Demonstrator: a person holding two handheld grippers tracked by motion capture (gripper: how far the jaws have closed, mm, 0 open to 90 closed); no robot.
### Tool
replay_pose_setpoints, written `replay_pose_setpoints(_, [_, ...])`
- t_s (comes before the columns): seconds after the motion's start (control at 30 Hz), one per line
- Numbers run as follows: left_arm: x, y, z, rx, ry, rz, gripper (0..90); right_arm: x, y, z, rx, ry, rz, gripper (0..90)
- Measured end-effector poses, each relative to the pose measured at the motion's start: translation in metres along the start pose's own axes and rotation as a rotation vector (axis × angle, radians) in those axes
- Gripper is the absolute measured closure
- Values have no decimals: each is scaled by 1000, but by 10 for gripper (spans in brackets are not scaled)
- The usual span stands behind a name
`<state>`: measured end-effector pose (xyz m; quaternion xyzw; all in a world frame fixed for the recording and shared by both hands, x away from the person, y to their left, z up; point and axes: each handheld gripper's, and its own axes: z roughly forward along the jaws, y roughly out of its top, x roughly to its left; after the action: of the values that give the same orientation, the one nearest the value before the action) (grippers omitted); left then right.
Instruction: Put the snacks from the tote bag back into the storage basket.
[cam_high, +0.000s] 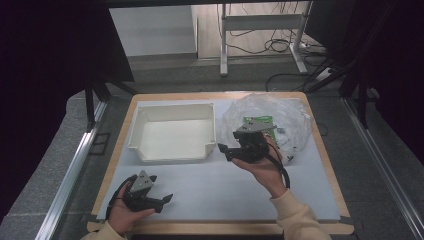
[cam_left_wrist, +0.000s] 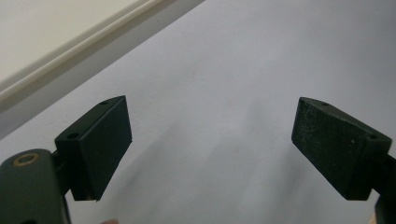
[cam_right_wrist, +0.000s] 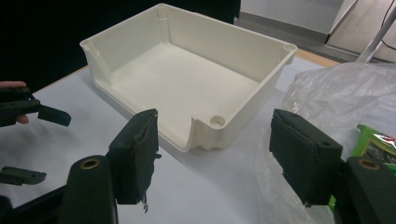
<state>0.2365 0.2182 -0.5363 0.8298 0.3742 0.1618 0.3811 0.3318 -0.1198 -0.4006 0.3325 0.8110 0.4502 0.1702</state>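
the clear plastic bag (cam_high: 280, 117) (light, limp, slippery) looks best pinched at a bunched fold by the wide-open right gripper (cam_high: 226, 151).

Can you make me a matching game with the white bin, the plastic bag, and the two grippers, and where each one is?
Things:
1. white bin
2. clear plastic bag
3. left gripper
4. right gripper

Places:
A. back right of the table, with a green packet inside
B. near the front edge, fingers open
C. back middle, empty
D. between bin and bag, fingers open

Pairs: 1-C, 2-A, 3-B, 4-D
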Motion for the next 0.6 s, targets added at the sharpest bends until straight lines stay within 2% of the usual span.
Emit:
replay_pose_setpoints(0.4, [0,0,0,0,3,-1,122,-10,7,-8,-25,-22,19,340])
replay_pose_setpoints(0.6, [-1,0,1,2,4,-2,122,-21,8,-9,-29,-35,42,344])
